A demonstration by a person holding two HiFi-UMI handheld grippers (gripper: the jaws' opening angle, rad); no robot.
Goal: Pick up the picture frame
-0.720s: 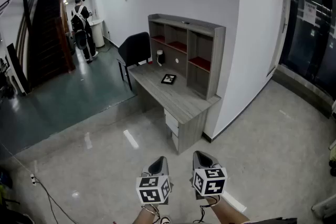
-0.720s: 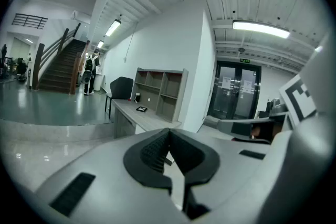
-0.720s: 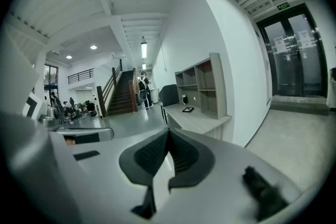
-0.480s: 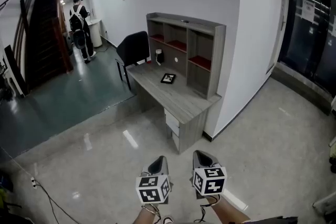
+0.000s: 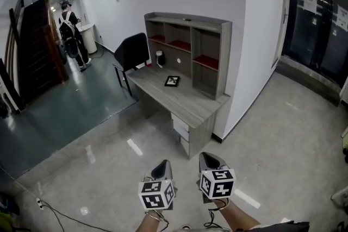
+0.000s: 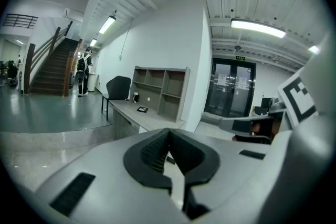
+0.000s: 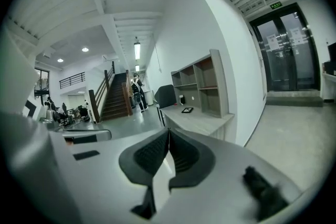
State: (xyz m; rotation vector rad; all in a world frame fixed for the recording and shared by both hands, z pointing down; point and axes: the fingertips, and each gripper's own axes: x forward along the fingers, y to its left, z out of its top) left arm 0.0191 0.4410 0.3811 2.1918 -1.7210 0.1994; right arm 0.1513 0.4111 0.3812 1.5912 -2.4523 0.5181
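- Left tool (image 5: 162, 170) and right tool (image 5: 210, 164): jaws together, both empty.
- Picture frame (image 5: 172, 81) at 12 o'clock, well apart, on bench (image 5: 187, 107).
- Risk: jaws arriving closed would likely shove it, not grip.

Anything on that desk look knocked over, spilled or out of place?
Only the picture frame: it seems to lie flat on the desk instead of standing. No spill or damage shows, and the chair stands upright.

Bright even ceiling strip lights (image 6: 257, 28), glare patches on glossy floor (image 5: 89, 154), sharp focus, fisheye-curved edges
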